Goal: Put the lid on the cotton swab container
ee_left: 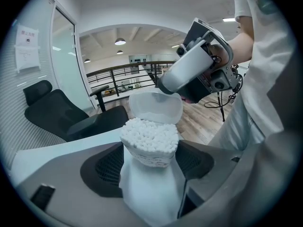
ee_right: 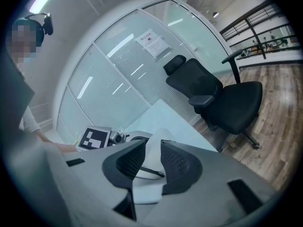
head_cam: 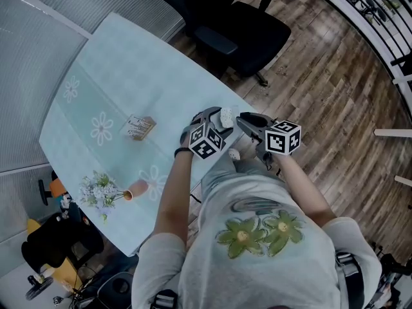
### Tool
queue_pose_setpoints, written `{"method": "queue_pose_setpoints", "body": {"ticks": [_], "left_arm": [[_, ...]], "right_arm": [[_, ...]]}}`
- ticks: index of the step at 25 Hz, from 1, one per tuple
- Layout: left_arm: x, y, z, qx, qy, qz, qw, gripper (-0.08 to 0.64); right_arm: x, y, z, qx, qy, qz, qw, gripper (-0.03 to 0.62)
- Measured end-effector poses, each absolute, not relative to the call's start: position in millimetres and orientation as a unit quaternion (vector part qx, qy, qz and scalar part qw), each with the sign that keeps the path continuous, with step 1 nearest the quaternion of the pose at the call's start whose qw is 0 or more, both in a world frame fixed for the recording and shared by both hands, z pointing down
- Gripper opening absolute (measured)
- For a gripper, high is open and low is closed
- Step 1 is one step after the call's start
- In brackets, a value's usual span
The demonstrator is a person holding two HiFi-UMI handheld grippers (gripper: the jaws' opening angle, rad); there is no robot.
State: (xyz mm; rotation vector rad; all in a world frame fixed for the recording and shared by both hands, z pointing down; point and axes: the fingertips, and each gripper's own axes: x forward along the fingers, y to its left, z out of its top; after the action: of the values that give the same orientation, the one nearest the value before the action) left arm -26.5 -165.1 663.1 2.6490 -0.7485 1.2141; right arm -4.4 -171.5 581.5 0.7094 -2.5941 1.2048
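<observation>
Room & surface: a grey ribbed partition wall [head_cam: 29, 63] ran down the far left. Next to it stood a pale aqua table w/ white flower prints [head_cam: 129, 69]. At the table's near left end lay a bunch of small pale flowers [head_cam: 96, 190] in a terracotta vase tipped on its side [head_cam: 136, 189]. A small wooden box [head_cam: 140, 127] sat mid-table, well apart from them. Past the table's far edge stood a black office chair [head_cam: 248, 28] on brown wood-plank flooring [head_cam: 335, 89], w/ a dark metal railing [head_cam: 380, 5] at top right.

Task items: the left gripper [head_cam: 219, 122] was clamped on the translucent white plastic cotton swab container [ee_left: 149, 143], pads on both its sides. It was held up off the table, just past the table's edge in front of the person. The container was open and packed full of white swab heads standing upright. The right gripper [head_cam: 243, 121] was closed on the thin translucent white plastic lid [ee_left: 156, 107], pinching it by the top edge. The lid stood tilted at the container's far rim. Couldn't tell if it touched.
</observation>
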Motion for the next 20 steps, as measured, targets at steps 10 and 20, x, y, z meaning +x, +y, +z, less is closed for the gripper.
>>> {"method": "queue_pose_setpoints", "body": {"ticks": [10, 20], "left_arm": [[-28.1, -164.5, 664.0, 0.879, -0.249, 0.4, 0.074, 0.336], [-28.0, -163.2, 664.5, 0.877, -0.251, 0.402, 0.076, 0.334]], "right_arm": [[-7.2, -171.7, 581.8, 0.237, -0.875, 0.409, 0.103, 0.097], [-11.3, -169.7, 582.0, 0.236, -0.882, 0.389, 0.121, 0.101]]}}
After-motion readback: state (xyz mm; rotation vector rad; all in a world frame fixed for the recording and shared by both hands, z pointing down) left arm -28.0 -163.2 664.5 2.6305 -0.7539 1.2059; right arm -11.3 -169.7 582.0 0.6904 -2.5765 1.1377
